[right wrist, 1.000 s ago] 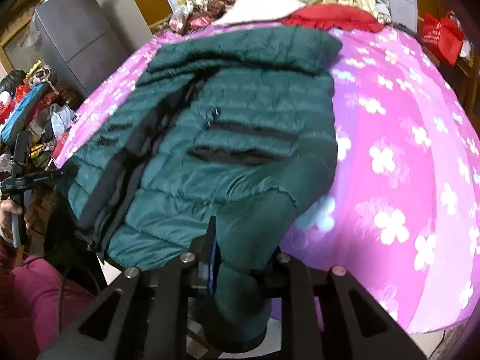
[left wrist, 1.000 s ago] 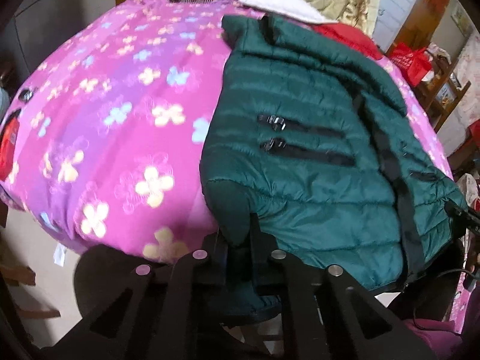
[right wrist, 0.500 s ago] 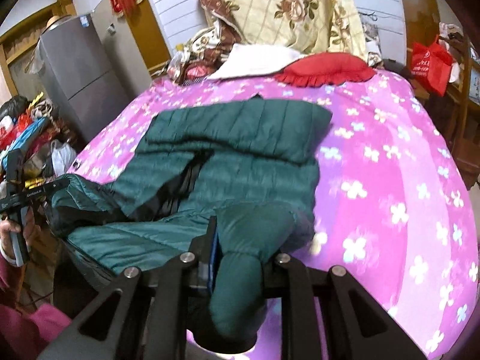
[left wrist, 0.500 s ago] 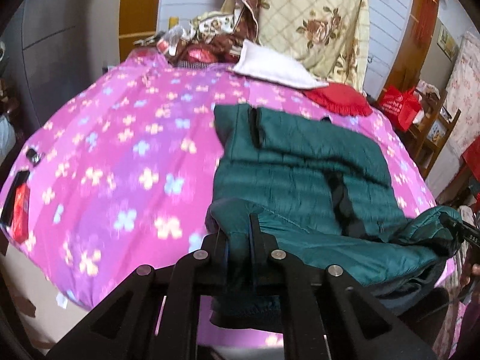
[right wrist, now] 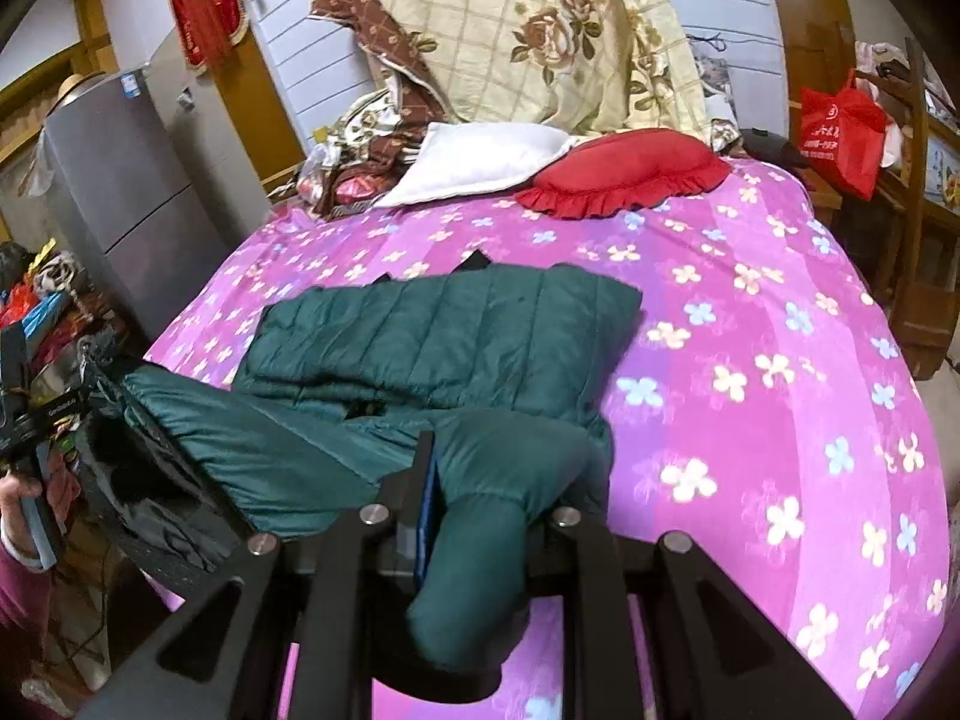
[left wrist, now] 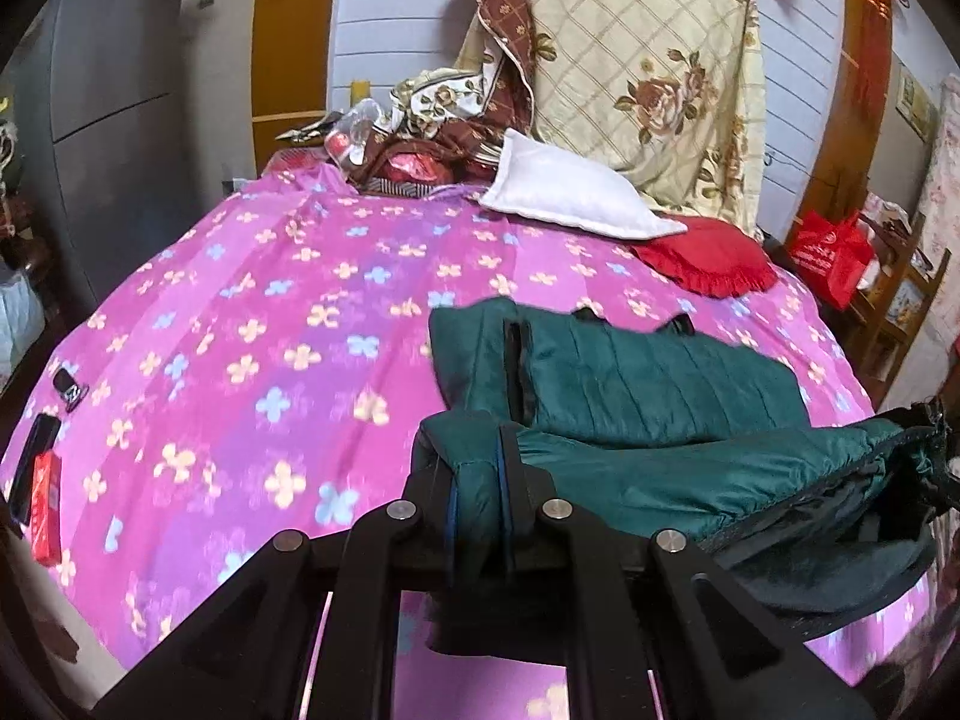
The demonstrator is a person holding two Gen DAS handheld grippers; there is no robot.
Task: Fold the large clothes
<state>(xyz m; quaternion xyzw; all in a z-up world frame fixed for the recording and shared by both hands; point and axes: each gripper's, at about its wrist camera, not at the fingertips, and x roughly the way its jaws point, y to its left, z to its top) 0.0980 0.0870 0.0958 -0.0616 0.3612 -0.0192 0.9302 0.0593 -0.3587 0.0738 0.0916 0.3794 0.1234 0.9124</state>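
Note:
A dark green puffer jacket [left wrist: 648,384] lies on the pink flowered bed cover [left wrist: 252,360]. Its near hem is lifted off the bed and hangs stretched between my two grippers, above the part that lies flat. My left gripper [left wrist: 477,480] is shut on one corner of the hem, with fabric bunched between its fingers. In the right wrist view the jacket [right wrist: 444,330] shows its quilted upper part, and my right gripper [right wrist: 480,480] is shut on the other corner, a fold drooping below the jaws. Each gripper shows at the other view's edge: right gripper [left wrist: 936,438], left gripper [right wrist: 36,414].
A white pillow [left wrist: 570,192], a red frilled cushion [left wrist: 708,261] and a flowered quilt [left wrist: 648,78] sit at the head of the bed. A phone and a red pack [left wrist: 45,504] lie at the bed's left edge. A grey fridge [right wrist: 120,198] stands left, a red bag [right wrist: 840,126] right.
Both grippers have risen and moved toward the head of the bed, lifting the jacket's near hem off the bed and over its flat upper part. Both stay shut on the fabric.

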